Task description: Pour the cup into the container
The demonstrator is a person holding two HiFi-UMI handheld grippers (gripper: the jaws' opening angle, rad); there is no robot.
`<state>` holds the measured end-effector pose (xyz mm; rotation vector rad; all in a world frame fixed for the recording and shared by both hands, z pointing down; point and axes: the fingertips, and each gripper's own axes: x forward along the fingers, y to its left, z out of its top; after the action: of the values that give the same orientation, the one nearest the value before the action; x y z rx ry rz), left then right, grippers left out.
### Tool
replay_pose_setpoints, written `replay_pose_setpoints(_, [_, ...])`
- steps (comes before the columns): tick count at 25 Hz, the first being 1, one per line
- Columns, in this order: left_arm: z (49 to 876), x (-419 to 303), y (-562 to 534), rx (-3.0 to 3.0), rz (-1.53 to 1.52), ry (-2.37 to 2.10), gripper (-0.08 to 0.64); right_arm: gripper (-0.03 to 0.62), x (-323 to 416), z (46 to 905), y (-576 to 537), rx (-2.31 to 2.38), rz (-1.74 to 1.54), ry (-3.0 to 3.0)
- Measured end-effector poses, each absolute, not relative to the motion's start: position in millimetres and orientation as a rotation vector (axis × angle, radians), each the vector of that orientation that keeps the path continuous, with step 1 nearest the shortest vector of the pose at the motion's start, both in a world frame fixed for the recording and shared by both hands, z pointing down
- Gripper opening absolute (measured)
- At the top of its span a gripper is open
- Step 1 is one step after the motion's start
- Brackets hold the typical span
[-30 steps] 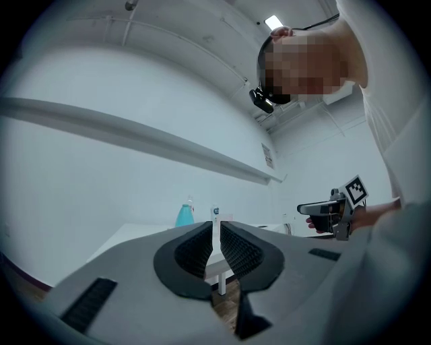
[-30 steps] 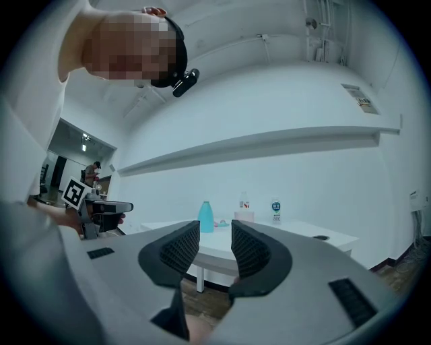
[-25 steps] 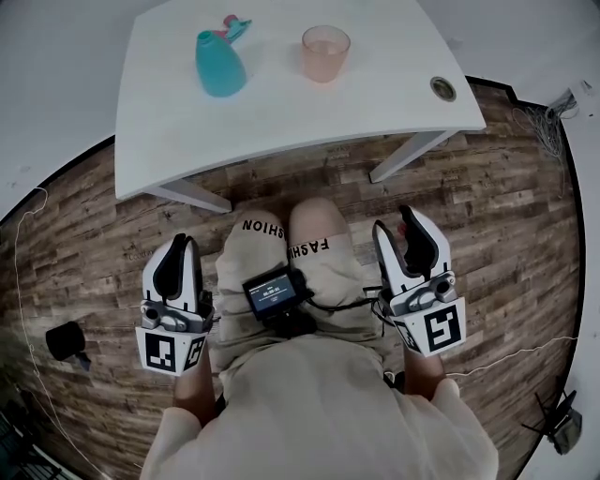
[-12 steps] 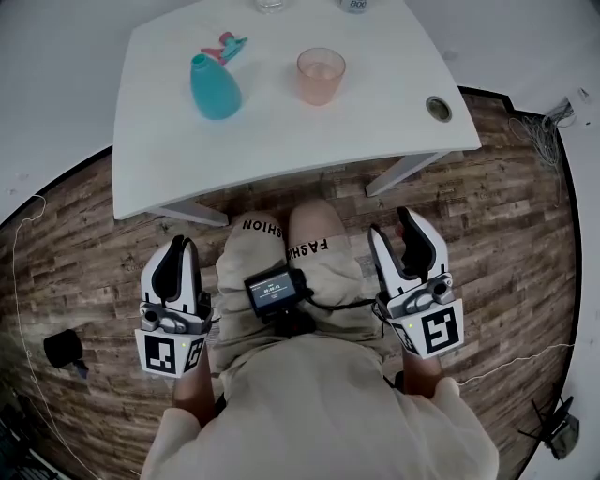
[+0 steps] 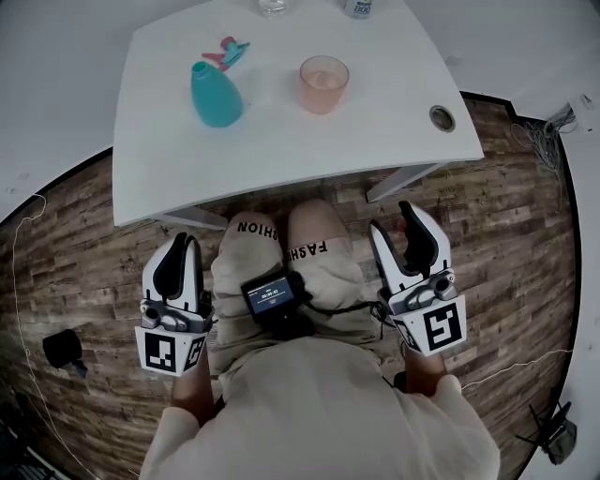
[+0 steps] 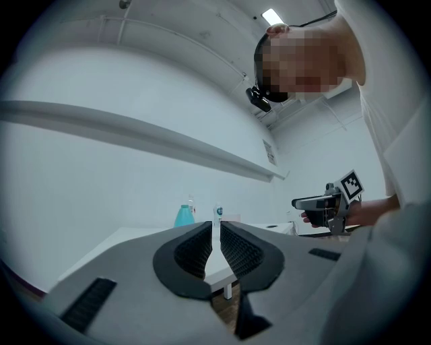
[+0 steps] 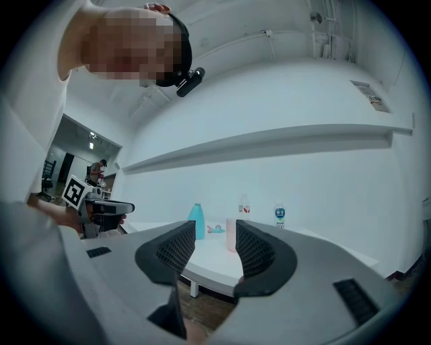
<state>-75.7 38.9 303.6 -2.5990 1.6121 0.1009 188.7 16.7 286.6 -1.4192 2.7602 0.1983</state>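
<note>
Nearest to us is our lap (image 5: pixel 281 253), with a small black box with a screen (image 5: pixel 269 295) on it. We hold one gripper on each side of our legs, over the wooden floor (image 5: pixel 506 225), and both point at the bench.

The left gripper (image 5: pixel 183 242) is on the left. Its fingers (image 6: pixel 192 246) are together, with only a thin slit between them and nothing in it.

The right gripper (image 5: pixel 391 217) is on the right. Its fingers (image 7: pixel 259 253) have just been opening. They are a little apart, and nothing is between them. It is not holding anything.

Past our knees is the white bench (image 5: pixel 281 150). The grippers are well apart from it.

The teal bottle (image 5: pixel 216 94) stands up on the left part of the bench. It has no cap on. The pink cup (image 5: pixel 323 84) stands up on the bench to the right of the bottle. The two are not touching. We cannot tell what is in the cup.

Just behind the bottle lies a small pink and teal cap (image 5: pixel 227 52). Near the right edge of the bench is a round hole (image 5: pixel 442 117).

At the far edge we see two small clear bottles (image 5: pixel 272 6) (image 5: pixel 358 7). Behind the bench is a white wall (image 7: pixel 303 168).
</note>
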Motion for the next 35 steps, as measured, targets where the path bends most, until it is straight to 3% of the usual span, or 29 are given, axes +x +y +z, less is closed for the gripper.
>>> replay_pose_setpoints(35, [312, -113, -34, -2.553, 0.073, 1.670, 0.044, 0.187, 155, 296, -87, -1.414, 0.199, 2.826])
